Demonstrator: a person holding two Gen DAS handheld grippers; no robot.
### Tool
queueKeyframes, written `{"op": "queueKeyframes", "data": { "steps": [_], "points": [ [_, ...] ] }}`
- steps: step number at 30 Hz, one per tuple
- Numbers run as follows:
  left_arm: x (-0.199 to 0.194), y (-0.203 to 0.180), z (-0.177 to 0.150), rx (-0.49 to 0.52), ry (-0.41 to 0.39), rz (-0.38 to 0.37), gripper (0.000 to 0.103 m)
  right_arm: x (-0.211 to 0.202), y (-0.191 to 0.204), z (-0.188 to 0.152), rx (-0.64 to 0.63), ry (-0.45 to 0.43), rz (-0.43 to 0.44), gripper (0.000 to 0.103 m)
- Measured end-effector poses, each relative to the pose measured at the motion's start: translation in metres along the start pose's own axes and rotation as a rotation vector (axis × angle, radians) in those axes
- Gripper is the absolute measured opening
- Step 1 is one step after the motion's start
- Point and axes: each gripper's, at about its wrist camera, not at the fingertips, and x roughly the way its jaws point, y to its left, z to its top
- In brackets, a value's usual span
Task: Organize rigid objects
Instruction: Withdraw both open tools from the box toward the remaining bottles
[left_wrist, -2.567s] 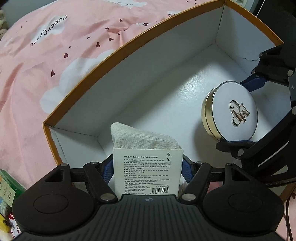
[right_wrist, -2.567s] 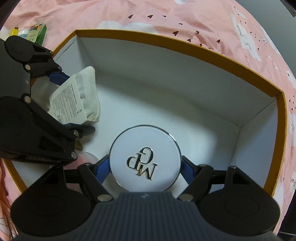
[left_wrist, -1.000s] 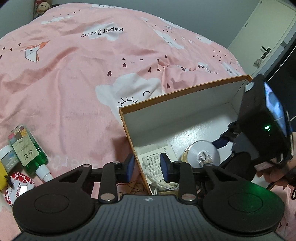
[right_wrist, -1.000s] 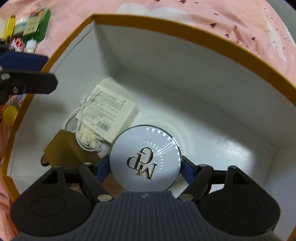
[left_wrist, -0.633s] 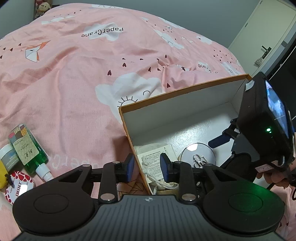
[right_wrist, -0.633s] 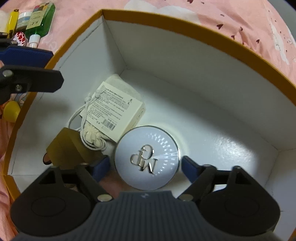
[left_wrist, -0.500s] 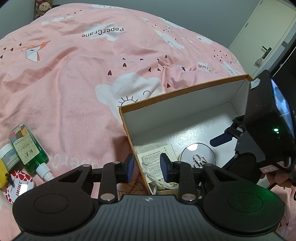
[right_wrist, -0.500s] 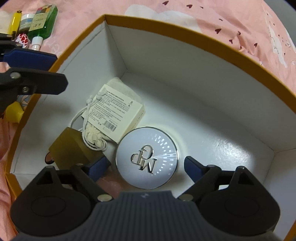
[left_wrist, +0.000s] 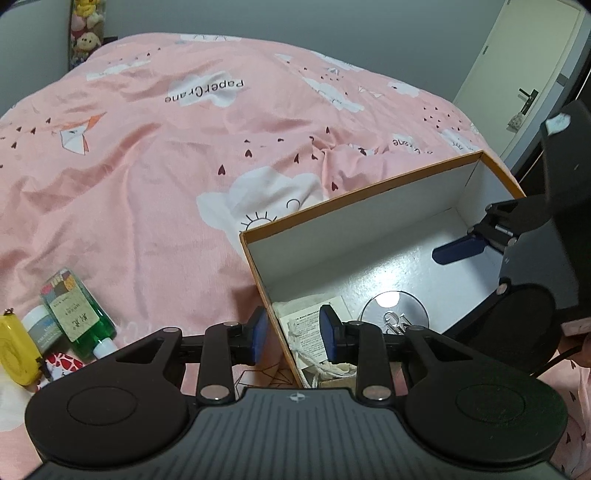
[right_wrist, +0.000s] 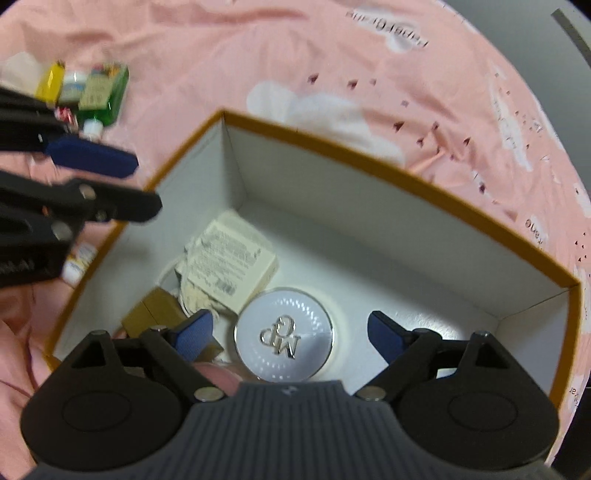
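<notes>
An orange-rimmed white box (left_wrist: 362, 192) (right_wrist: 369, 158) sits on the pink bed. Inside lie a round white compact (right_wrist: 284, 341) (left_wrist: 393, 314), a white labelled pouch with a cord (right_wrist: 229, 258) (left_wrist: 306, 328) and a tan block (right_wrist: 153, 314). My right gripper (right_wrist: 290, 334) is open and empty above the compact. My left gripper (left_wrist: 293, 334) is open and empty, straddling the box's near-left wall. A green bottle (left_wrist: 75, 315) (right_wrist: 105, 90), a small white jar (left_wrist: 42, 326), a yellow item (left_wrist: 13, 349) and a red-patterned tin (left_wrist: 61, 362) lie on the bed left of the box.
The pink duvet (left_wrist: 166, 155) spreads to the left and behind the box. A door (left_wrist: 524, 70) and a grey wall stand at the back right. Stuffed toys (left_wrist: 86, 33) sit at the far left corner.
My right gripper let go of the compact in the box, opened wide and pulled up and back. My left gripper, which let the pouch go earlier, lifted slightly and stays open at the box's left wall.
</notes>
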Motion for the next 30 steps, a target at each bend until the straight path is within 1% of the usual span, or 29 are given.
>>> {"op": "queueKeyframes", "data": {
  "steps": [5, 11, 15, 19, 22, 25, 28, 30],
  "points": [
    [-0.015, 0.002, 0.001, 0.004, -0.036, 0.010, 0.034, -0.022, 0.006, 0.005, 0.024, -0.101, -0.002, 0.089],
    [-0.032, 0.017, 0.001, -0.032, -0.065, 0.043, 0.034, -0.045, 0.023, 0.010, 0.005, -0.230, 0.038, 0.089],
    [-0.041, 0.030, -0.001, -0.049, -0.078, 0.068, 0.034, -0.052, 0.038, 0.020, -0.013, -0.297, 0.060, 0.089],
    [-0.051, 0.048, -0.006, -0.084, -0.091, 0.117, 0.034, -0.052, 0.054, 0.030, -0.038, -0.338, 0.090, 0.089],
    [-0.055, 0.060, -0.011, -0.112, -0.108, 0.171, 0.034, -0.053, 0.067, 0.040, -0.049, -0.368, 0.110, 0.089],
    [-0.057, 0.069, -0.019, -0.138, -0.130, 0.228, 0.034, -0.048, 0.082, 0.051, -0.057, -0.368, 0.139, 0.089],
    [-0.057, 0.080, -0.024, -0.152, -0.125, 0.280, 0.035, -0.037, 0.099, 0.060, -0.067, -0.367, 0.147, 0.089],
    [-0.058, 0.088, -0.026, -0.161, -0.114, 0.299, 0.042, -0.028, 0.106, 0.068, -0.049, -0.353, 0.164, 0.089]
  ]
}}
